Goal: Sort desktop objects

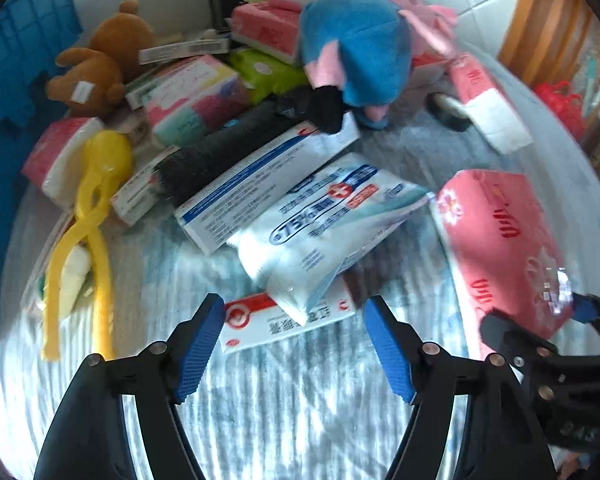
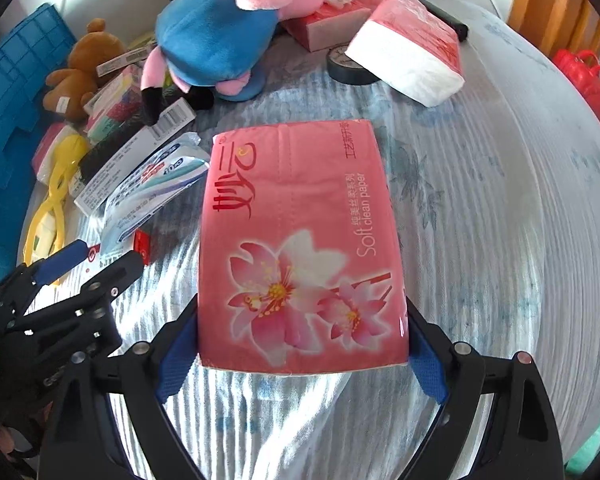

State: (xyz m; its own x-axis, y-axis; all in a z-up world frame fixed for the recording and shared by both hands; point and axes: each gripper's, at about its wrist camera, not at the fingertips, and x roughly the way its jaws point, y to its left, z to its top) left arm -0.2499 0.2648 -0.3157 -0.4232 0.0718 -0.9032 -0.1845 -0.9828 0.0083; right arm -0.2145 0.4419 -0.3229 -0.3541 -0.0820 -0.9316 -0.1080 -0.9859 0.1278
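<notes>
My right gripper (image 2: 302, 354) is shut on a pink tissue pack (image 2: 300, 240) with flower print and holds it above the patterned cloth; the pack also shows in the left wrist view (image 1: 500, 248). My left gripper (image 1: 294, 320) is open and empty, just in front of a red-and-white medicine box (image 1: 260, 324) lying under a white-blue wipes pack (image 1: 328, 224). The left gripper shows at the left of the right wrist view (image 2: 96, 256).
A pile fills the far left: blue plush toy (image 1: 356, 60), brown bear (image 1: 96, 60), yellow tongs (image 1: 88, 224), long white box (image 1: 268, 184), black umbrella (image 1: 228, 148), more tissue packs (image 1: 488, 104), black tape roll (image 2: 348, 66). A blue crate (image 1: 12, 100) stands at the left.
</notes>
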